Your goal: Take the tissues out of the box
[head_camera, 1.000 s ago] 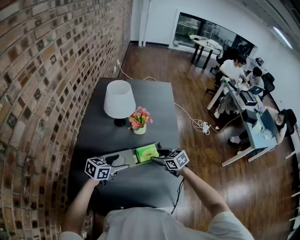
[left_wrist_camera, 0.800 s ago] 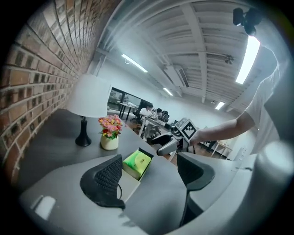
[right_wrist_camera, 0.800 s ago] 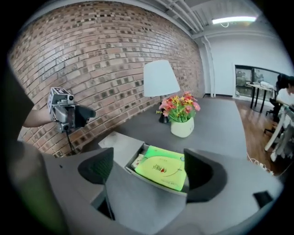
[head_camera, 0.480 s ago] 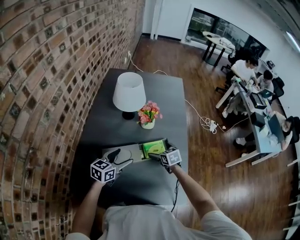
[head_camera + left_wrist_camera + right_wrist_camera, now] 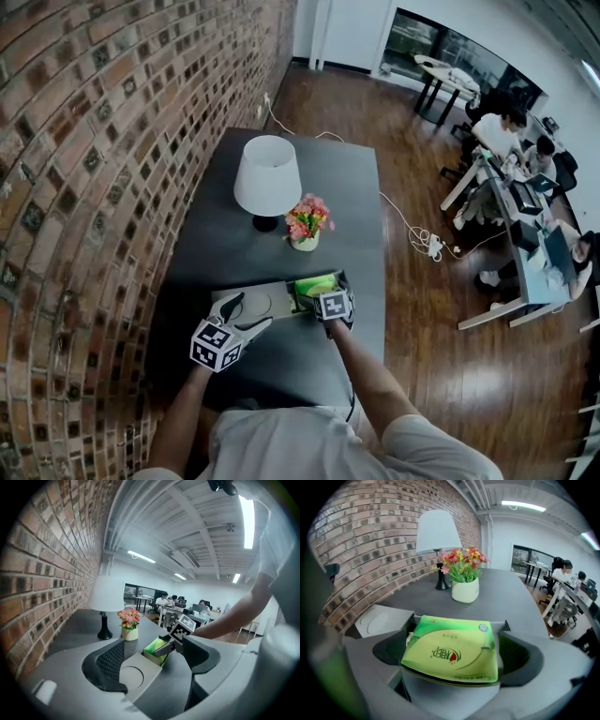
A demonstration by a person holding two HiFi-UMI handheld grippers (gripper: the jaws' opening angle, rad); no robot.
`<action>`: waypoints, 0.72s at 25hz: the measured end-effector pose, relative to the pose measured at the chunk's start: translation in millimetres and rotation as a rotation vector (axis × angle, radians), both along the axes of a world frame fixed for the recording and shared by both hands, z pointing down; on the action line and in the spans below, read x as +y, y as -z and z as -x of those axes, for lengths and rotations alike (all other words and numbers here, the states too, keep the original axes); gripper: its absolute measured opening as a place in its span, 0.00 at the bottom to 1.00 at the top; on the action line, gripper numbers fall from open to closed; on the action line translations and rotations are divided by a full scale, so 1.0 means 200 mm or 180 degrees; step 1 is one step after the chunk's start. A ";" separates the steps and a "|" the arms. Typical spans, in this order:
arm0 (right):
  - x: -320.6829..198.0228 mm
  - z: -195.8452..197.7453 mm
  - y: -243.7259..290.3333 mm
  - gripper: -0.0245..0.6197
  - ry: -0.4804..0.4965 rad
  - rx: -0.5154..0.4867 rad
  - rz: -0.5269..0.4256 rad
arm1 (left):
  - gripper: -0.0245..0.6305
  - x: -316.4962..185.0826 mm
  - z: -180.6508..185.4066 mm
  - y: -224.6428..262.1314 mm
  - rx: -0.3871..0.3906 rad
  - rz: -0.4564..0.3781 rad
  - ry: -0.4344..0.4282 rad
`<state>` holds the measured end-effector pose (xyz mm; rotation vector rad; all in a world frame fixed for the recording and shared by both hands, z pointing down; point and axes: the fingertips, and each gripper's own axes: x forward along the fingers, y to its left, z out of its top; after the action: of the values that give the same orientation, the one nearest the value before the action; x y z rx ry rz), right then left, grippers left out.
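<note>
As the head view shows it, change: a second ago the right gripper [image 5: 326, 291] sat nearly closed at the right end of the gray box [image 5: 344, 279]. It now stands over the green tissue pack [image 5: 312, 284].
Head view, left gripper [image 5: 246, 319]: over the slid-aside lid [image 5: 253, 302] on the dark table [image 5: 281, 375].
Left gripper view, jaws: spread, with the lid's corner [image 5: 136, 679] lying between them. The right-hand pad stands clear, so nothing is pinched.
Left gripper view, pack: still down in the box, beyond the lid.
Right gripper view, jaws: opening wide to either side of the pack [image 5: 450, 651], and neither pad squeezes it yet.
Right gripper view, pack: flat in the open box [image 5: 507, 626], not lifted.
Meaning for the task: probably lined up to grab the pack. Closing and lifting remain.
</note>
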<state>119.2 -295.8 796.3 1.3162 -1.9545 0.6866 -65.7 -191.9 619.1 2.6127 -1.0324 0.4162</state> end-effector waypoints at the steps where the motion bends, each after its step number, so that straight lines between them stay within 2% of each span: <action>1: 0.00 -0.01 -0.02 1.00 -0.0047 -0.0001 0.0037 | 0.63 0.00 0.00 0.00 -0.0067 -0.0040 -0.0007; 4: 0.02 -0.01 -0.06 1.00 -0.0102 -0.0020 0.0163 | 0.63 0.01 0.01 -0.01 -0.0205 -0.0116 0.0031; 6: 0.08 -0.02 -0.10 1.00 -0.0165 0.0020 0.0414 | 0.63 0.01 0.01 -0.01 -0.0171 -0.0098 0.0049; 11: 0.07 -0.02 -0.11 1.00 -0.0205 0.0089 0.0530 | 0.63 0.02 0.00 -0.02 -0.0081 -0.0031 0.0061; 13: 0.04 -0.01 -0.10 1.00 -0.0157 0.0063 0.0488 | 0.63 0.02 0.00 -0.02 -0.0019 -0.0012 0.0082; 18: 0.04 0.00 -0.10 0.91 -0.0116 -0.0019 0.0545 | 0.63 0.03 0.01 0.00 -0.0011 -0.0013 0.0128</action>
<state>119.4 -287.4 817.0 1.2484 -1.8361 0.8566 -67.8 -185.4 620.0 2.5910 -1.0859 0.4096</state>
